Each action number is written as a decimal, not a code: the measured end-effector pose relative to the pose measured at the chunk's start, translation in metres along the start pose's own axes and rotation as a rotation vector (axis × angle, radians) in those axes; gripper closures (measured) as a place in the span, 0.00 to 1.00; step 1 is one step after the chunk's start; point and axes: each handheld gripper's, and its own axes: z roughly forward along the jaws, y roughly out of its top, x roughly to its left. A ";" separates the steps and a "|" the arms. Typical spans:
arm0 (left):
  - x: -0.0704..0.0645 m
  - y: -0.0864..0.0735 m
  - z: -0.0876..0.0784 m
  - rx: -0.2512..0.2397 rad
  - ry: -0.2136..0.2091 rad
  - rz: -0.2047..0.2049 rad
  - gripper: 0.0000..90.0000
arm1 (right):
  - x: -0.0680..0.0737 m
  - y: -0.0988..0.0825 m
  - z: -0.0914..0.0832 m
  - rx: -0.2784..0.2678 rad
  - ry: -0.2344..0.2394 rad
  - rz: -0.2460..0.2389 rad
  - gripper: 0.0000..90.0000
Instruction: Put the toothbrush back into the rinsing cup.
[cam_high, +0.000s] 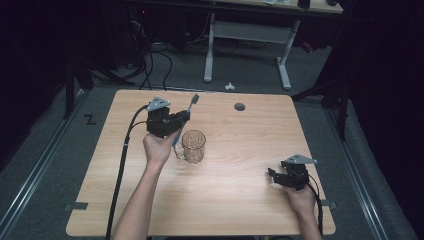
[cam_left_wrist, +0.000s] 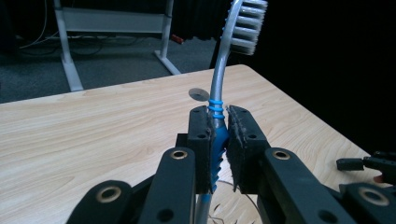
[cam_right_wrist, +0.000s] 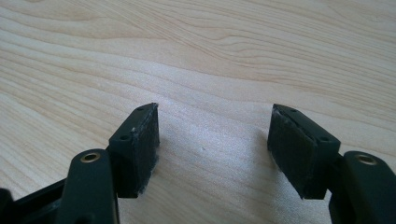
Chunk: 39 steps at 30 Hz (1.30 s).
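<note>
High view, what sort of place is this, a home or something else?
Probably a lab or recording workspace, not a home. A bare wooden table stands on grey carpet in a dark room, with loose cables on the floor and the white frame of another desk behind.

On the table (cam_high: 225, 200), the glass (cam_high: 194, 146) stands just right of the toothbrush (cam_high: 192, 101).

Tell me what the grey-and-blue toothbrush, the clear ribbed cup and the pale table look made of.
Grey-and-blue toothbrush: looks like smooth plastic, with ridged blue grip bands that may be rubber, and white bristles.
Clear ribbed cup: see-through with faceted sides; glass or hard plastic, cannot tell which.
Pale table: matte light wood grain, probably a laminate or veneer top.
</note>
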 end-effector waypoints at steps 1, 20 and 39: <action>0.001 0.000 0.001 -0.001 -0.001 -0.001 0.89 | 0.000 0.000 0.000 0.000 0.000 0.000 0.38; 0.011 -0.012 0.009 -0.050 -0.024 -0.044 0.89 | 0.000 0.000 0.000 0.000 0.000 0.000 0.38; 0.015 -0.015 0.012 -0.059 -0.039 -0.046 0.89 | 0.000 0.000 0.000 0.000 0.000 0.000 0.38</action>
